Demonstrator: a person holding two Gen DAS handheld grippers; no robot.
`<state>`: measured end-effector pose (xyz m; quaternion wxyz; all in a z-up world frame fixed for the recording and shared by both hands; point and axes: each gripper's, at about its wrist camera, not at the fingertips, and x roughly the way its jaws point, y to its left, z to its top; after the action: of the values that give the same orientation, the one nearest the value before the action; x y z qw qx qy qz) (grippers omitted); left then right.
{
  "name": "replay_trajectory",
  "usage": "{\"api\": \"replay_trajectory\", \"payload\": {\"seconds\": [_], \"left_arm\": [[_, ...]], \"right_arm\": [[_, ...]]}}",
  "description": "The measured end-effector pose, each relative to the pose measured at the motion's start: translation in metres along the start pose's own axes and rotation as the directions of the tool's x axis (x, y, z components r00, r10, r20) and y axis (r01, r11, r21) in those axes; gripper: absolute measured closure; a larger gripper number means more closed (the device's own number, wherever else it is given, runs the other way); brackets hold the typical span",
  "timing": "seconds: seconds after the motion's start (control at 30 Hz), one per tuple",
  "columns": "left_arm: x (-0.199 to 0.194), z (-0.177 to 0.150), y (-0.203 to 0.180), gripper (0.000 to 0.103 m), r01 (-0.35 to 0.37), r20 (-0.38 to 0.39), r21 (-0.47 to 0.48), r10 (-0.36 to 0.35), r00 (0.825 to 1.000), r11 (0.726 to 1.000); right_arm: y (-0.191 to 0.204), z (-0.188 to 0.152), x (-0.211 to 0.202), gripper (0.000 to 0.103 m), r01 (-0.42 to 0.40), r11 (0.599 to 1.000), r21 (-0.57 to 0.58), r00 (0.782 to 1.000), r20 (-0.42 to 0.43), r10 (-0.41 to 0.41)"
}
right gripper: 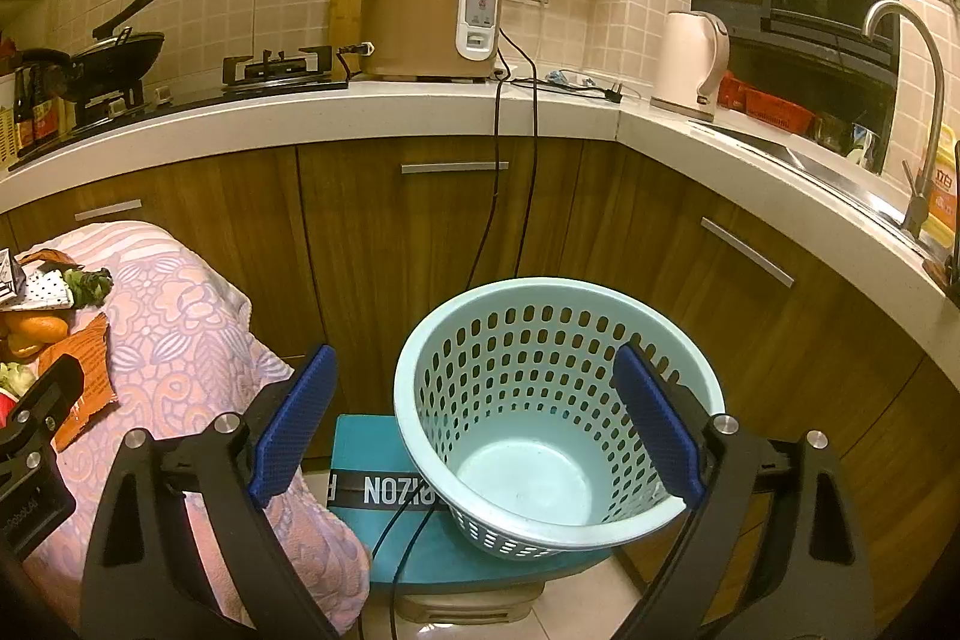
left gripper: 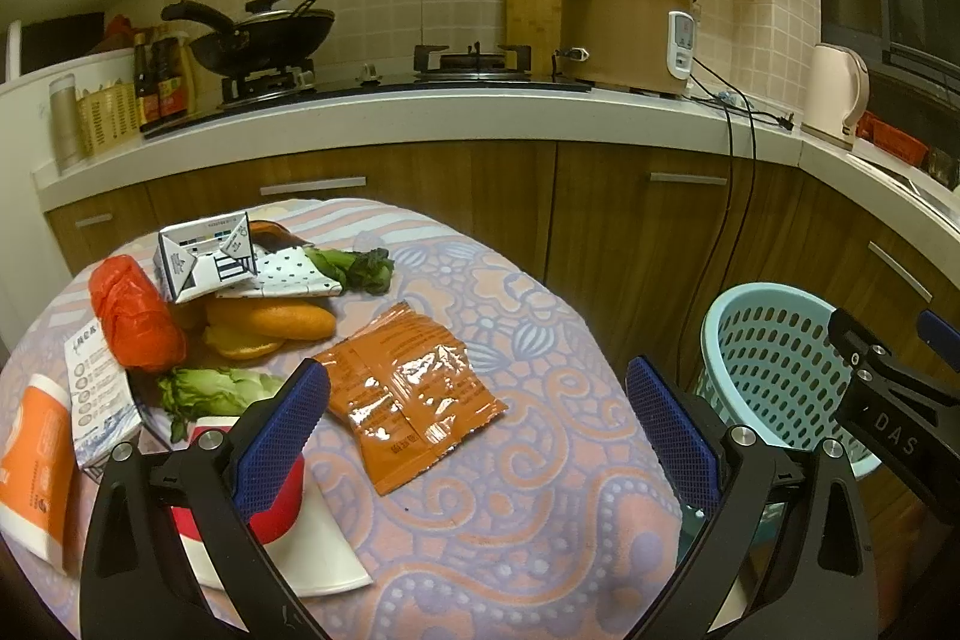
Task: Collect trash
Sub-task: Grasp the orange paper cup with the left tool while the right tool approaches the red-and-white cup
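An orange snack wrapper (left gripper: 408, 388) lies flat on the patterned cloth table (left gripper: 540, 532), just ahead of my open, empty left gripper (left gripper: 480, 412). Further left lie a red plastic bag (left gripper: 135, 316), a milk carton (left gripper: 204, 259), orange peels (left gripper: 270, 325), green leaves (left gripper: 216, 391), a red and white cup (left gripper: 282, 514) and an orange paper cup (left gripper: 33, 466). The light blue perforated bin (right gripper: 540, 418) stands on a teal box (right gripper: 372, 496) right of the table and holds nothing. My right gripper (right gripper: 477, 424) is open and empty, above the bin's near rim.
Wooden cabinets (right gripper: 420, 232) and a white counter (right gripper: 360, 106) run behind. On the counter stand a rice cooker (right gripper: 429, 19), a kettle (right gripper: 690, 61), a wok (left gripper: 264, 34) and bottles (left gripper: 159, 79). Black cables (right gripper: 498, 196) hang down. A sink faucet (right gripper: 924, 88) is at the right.
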<state>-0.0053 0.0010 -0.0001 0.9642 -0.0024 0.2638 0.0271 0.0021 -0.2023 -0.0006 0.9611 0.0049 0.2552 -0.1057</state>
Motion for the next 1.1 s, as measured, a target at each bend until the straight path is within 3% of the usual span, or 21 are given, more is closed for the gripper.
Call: {"api": "replay_trajectory", "payload": {"seconds": [0.23, 0.33, 0.53, 0.7, 0.8, 0.9, 1.0, 1.1], "left_arm": [[0.000, 0.000, 0.001, 0.008, -0.002, 0.000, -0.003, 0.002, 1.000, 1.000], [-0.002, 0.000, 0.002, 0.008, -0.011, 0.006, -0.012, 0.011, 1.000, 1.000], [-0.035, 0.002, 0.014, 0.008, -0.067, 0.046, -0.038, 0.069, 0.997, 0.997], [-0.078, 0.000, 0.054, 0.008, -0.181, 0.048, -0.108, 0.187, 0.981, 0.978], [-0.098, -0.002, 0.085, 0.008, -0.263, 0.035, -0.150, 0.270, 0.962, 0.953], [-0.115, -0.005, 0.130, 0.007, -0.355, -0.012, -0.202, 0.360, 0.933, 0.913], [-0.125, -0.012, 0.169, 0.007, -0.402, -0.057, -0.247, 0.401, 0.914, 0.882], [-0.127, -0.022, 0.200, 0.007, -0.415, -0.105, -0.284, 0.402, 0.910, 0.864]], "right_arm": [[0.000, 0.001, 0.000, 0.019, 0.001, 1.000, -0.001, 1.000, -0.001, -0.001], [0.001, 0.003, -0.002, 0.026, -0.010, 1.000, -0.007, 1.000, -0.009, 0.010], [0.014, 0.010, -0.018, 0.039, -0.067, 0.997, -0.026, 0.998, 0.014, 0.067], [0.043, 0.008, -0.036, 0.052, -0.175, 0.982, -0.068, 0.984, 0.003, 0.175], [0.066, 0.007, -0.047, 0.053, -0.264, 0.959, -0.106, 0.964, -0.016, 0.264], [0.095, 0.006, -0.059, 0.053, -0.375, 0.916, -0.145, 0.927, -0.047, 0.372], [0.126, 0.001, -0.072, 0.053, -0.461, 0.867, -0.188, 0.887, -0.079, 0.454], [0.148, -0.004, -0.076, 0.053, -0.534, 0.818, -0.215, 0.845, -0.130, 0.518]]}}
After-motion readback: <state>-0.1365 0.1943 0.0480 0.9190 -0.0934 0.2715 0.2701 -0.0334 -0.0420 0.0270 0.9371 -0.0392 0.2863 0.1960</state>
